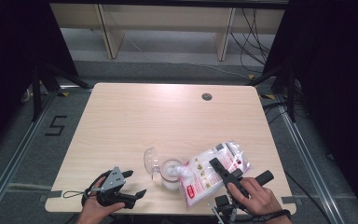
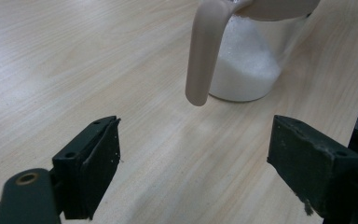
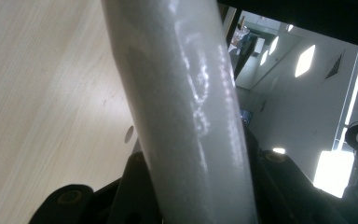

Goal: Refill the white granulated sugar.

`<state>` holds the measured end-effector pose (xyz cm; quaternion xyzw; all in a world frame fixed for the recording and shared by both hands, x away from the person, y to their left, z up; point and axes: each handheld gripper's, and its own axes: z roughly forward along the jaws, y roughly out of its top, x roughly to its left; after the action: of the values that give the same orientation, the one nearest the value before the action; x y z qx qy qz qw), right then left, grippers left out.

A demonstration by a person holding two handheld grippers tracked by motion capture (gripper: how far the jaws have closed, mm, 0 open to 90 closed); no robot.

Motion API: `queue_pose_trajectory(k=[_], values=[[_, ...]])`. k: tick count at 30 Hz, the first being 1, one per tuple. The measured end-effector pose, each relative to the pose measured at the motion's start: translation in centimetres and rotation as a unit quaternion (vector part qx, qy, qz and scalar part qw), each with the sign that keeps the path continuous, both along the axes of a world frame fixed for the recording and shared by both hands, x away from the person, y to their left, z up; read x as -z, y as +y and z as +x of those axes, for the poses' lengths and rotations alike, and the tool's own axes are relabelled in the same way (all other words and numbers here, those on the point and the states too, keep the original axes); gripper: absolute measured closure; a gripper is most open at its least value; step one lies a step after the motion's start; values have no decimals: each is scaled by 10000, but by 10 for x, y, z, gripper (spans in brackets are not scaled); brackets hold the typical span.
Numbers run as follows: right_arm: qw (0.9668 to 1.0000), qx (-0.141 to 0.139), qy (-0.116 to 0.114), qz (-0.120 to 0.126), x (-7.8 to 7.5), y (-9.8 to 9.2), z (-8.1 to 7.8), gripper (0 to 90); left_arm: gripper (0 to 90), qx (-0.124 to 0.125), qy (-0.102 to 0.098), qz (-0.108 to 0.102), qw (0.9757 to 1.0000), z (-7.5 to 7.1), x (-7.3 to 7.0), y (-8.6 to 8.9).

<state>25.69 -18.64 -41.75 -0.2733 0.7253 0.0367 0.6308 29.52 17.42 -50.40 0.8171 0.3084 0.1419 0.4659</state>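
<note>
Between the right fingers: a bag of white granules [image 1: 213, 171] was clamped by the right gripper [image 1: 224, 173], the black jaws pressed on both of its faces.
Bag, attitude: it was held tilted, its low corner brought down to the mouth of the jar [image 1: 171, 172] just beyond the fingertips, a placing judged to serve pouring.
Bag, close view: a swollen translucent wall [image 3: 191, 116] was seen rising between the two jaws, the grip taken across the middle, judged so that the weight stayed balanced while the open corner hung free.
Jar, contents: a clear vessel [image 2: 256, 60] was found partly filled with white granules, so the transfer was judged under way and not finished.
Jar, position: it was stood upright on the table [image 1: 168, 116], ahead of the left fingers and apart from them.
Lid: a clear hinged lid [image 1: 150, 160] was seen thrown back on the far side of the jar from the bag, leaving the mouth free.
Handle: a beige handle [image 2: 204, 51] was turned toward the left fingers, judged ready to be steadied.
Left gripper [image 1: 137, 183]: it was rested near the table's near edge, fingers [image 2: 98, 163] held wide apart, with nothing but bare wood between them.
Left hand, purpose: it was judged to be kept in reserve.
</note>
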Motion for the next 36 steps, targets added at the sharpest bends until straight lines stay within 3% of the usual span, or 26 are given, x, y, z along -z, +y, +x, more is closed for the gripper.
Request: queue_pose_trajectory(k=[2,5,6,8,9,10,11,12,16,17,18,19,20,21,25,27,28,29,30,31,32,34,35,36], values=[[9998,-152,-114,-8,-1,2,2,717,164,42,-17,70,10000,1,-1,1],[9999,-92,-58,38,-2,0,3,718,164,-5,-14,26,10000,0,0,0],[9998,-131,-140,3,-3,-1,4,718,164,16,-23,43,10000,1,0,1],[9999,-12,-106,73,-3,-5,4,718,164,20,-30,99,9999,2,-1,2],[9999,34,-19,104,-2,-6,4,718,164,0,1,-27,10000,1,-1,0],[9999,103,-38,55,-3,-7,4,719,164,27,-14,95,10000,1,-1,1],[9996,185,22,229,-1,-8,2,718,164,17,-13,18,10000,0,0,0],[9999,94,-57,75,-2,-8,3,718,164,35,-27,88,10000,1,-1,2],[9997,170,89,179,0,-6,0,719,164,21,-27,66,10000,1,-1,2],[10000,12,-56,50,-1,-5,1,719,164,39,-49,137,9999,1,-1,2],[10000,30,21,-11,-1,-3,0,719,164,31,-40,111,9999,1,-1,2],[10000,-42,-21,27,0,-2,0,719,164,15,-25,50,10000,1,-1,1],[9995,128,163,248,3,-1,-1,719,164,39,-9,64,10000,1,-1,1],[9997,74,110,205,2,0,-1,719,164,12,-8,-16,10000,0,0,0],[9996,2,47,266,2,0,2,719,164,33,3,60,10000,1,-1,1],[9997,82,80,211,0,-2,3,719,164,-15,-8,10,10000,0,0,0],[9995,122,30,304,2,-5,3,720,164,21,-8,1,10000,0,0,0],[9996,157,64,226,0,-5,3,720,164,21,-39,67,10000,1,-1,1],[9993,181,87,309,1,-8,4,720,164,37,-53,128,9999,2,-1,2],[9995,187,86,235,0,-8,4,720,164,2,20,-37,10000,1,0,0],[9995,198,96,237,0,-8,3,720,164,3,-24,57,10000,1,0,1],[9993,189,74,319,1,-8,2,720,164,30,-1,-1,10000,1,0,0],[9996,196,106,191,0,-7,1,720,164,38,-52,123,9999,1,-2,2],[9996,121,62,252,0,-6,1,721,164,20,-23,26,10000,1,-1,1]])
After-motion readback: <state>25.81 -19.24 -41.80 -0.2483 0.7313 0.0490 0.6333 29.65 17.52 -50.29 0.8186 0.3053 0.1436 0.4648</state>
